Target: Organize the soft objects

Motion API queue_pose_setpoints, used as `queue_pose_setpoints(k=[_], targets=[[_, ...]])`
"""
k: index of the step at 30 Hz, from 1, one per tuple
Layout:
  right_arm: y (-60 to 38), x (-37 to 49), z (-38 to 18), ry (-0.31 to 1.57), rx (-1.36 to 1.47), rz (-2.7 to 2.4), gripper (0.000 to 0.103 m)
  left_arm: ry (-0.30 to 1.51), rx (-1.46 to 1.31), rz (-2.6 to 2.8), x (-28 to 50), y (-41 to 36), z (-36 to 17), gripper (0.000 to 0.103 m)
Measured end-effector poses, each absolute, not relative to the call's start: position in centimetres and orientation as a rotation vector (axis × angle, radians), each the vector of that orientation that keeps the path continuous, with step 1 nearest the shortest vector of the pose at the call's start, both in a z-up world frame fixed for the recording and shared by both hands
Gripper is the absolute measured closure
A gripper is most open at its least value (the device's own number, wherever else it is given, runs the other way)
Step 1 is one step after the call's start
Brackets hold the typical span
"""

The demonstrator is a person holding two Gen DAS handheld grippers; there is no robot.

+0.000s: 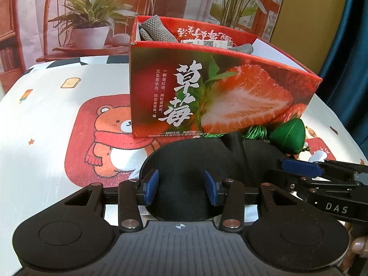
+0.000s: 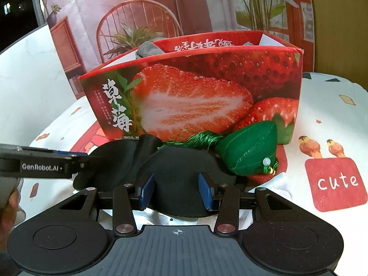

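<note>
Both grippers sit low in the frame over one black eye mask (image 1: 184, 179), lying flat on the cartoon tablecloth (image 1: 46, 115) in front of the strawberry box (image 1: 218, 96).

Left gripper (image 1: 181, 187): blue pads apart, straddling the mask's left lobe, bottom centre of the left view; I can't tell whether the pads touch the fabric. Right gripper (image 2: 176, 189): same pose over the other lobe, pads apart with fabric between them, bottom centre of the right view. Neither looks clamped yet. Each gripper also shows in the other's view, coming in from the side edge.

Step in hand, as I judge it: pre-grasp on the mask, two-handed. Next move calls for closing both pairs of pads on the lobes together, lifting evenly so the floppy middle and strap don't snag, then carrying it up over the box's near wall.

Counts:
- Eye mask: one, centre bottom, on the cloth.
- Green stuffed zongzi charm (image 2: 250, 147): one, with tassel and bead, right of centre, touching the mask's far edge and just beside the box front.
- Grey knit items (image 1: 154, 30): already in the box, upper centre; looks like two pieces, maybe a pair, hard to tell.
- Box: one, open top.
</note>
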State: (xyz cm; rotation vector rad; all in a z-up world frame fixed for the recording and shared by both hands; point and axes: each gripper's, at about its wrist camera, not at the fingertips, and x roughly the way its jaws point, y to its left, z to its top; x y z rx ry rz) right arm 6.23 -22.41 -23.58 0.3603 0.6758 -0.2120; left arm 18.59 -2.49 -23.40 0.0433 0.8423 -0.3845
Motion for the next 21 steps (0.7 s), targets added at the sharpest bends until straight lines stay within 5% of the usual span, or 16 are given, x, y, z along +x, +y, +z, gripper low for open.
queue_pose_setpoints(k=[6, 21], targets=[[-23.1, 6.2, -23.1, 0.666, 0.388, -0.230, 0.061, 0.837, 0.049, -0.389, 18.5, -2.5, -23.5, 0.057], [-25.4, 5.7, -24.0, 0.678, 0.522, -0.315, 0.038, 0.839, 0.027, -0.394, 18.4, -2.1, -23.8, 0.056]])
